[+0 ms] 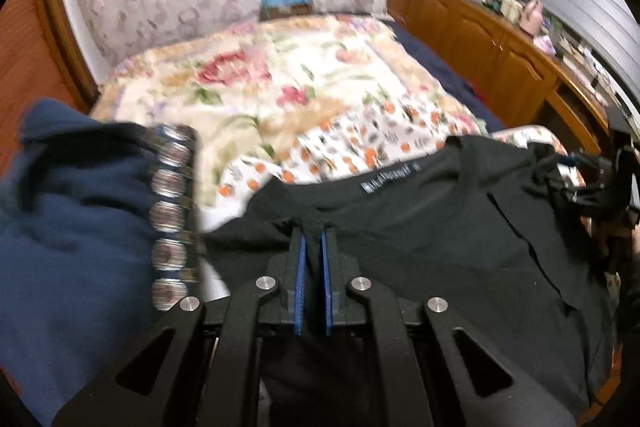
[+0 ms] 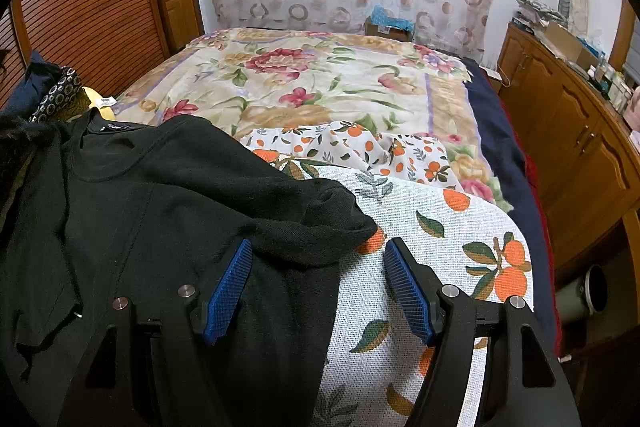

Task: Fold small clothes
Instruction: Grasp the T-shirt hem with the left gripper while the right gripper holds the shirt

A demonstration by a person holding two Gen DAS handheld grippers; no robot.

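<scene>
A black T-shirt lies on an orange-print cloth, neckline and label facing away. My left gripper is shut on a pinched fold of it near the left shoulder. In the right wrist view the black T-shirt has its right sleeve bunched over the body. My right gripper is open, the left finger over the shirt's side and the right finger over the orange-print cloth; nothing is between the pads.
A navy garment with a patterned band lies at the left, also seen in the right wrist view. A floral bedspread lies beyond. A cluttered wooden cabinet runs along the right. A louvred door stands left.
</scene>
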